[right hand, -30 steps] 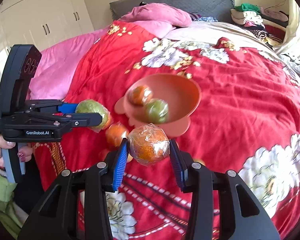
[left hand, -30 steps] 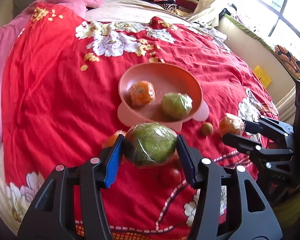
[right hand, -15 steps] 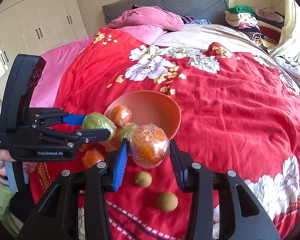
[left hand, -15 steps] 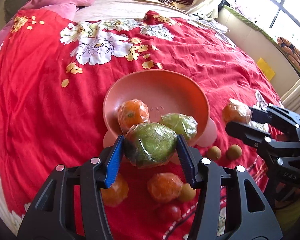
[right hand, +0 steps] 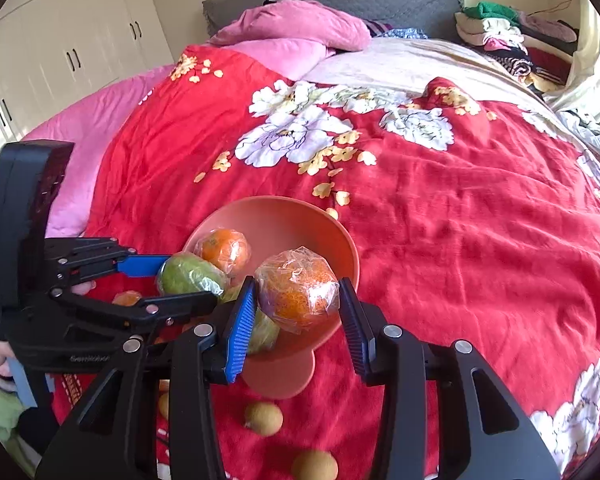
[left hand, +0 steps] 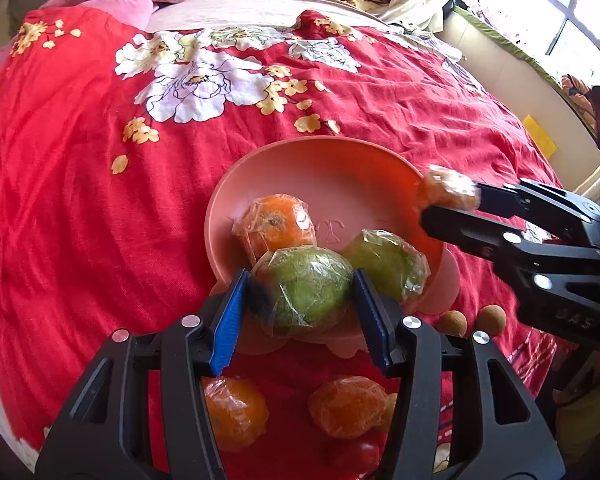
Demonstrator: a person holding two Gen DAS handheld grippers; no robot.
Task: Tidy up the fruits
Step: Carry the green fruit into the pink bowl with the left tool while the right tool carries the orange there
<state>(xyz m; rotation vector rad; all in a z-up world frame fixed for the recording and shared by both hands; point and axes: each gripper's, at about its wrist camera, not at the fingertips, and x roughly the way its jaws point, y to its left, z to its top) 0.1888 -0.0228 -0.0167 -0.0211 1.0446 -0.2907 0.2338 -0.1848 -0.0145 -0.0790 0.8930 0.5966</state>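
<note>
While both tongs hang over the pink bowl [left hand: 260, 168] on the bed, left tongs [left hand: 302, 294] squeeze a wrapped green fruit [left hand: 306, 286] & right tongs [right hand: 298, 312] squeeze a wrapped orange [right hand: 300, 288].

Both wrist views look down, sharing bowl [left hand: 324, 168]

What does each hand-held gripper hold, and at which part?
Left hand-held gripper: wrapped green fruit, by its sides. Right hand-held gripper: wrapped orange, by its sides.
</note>
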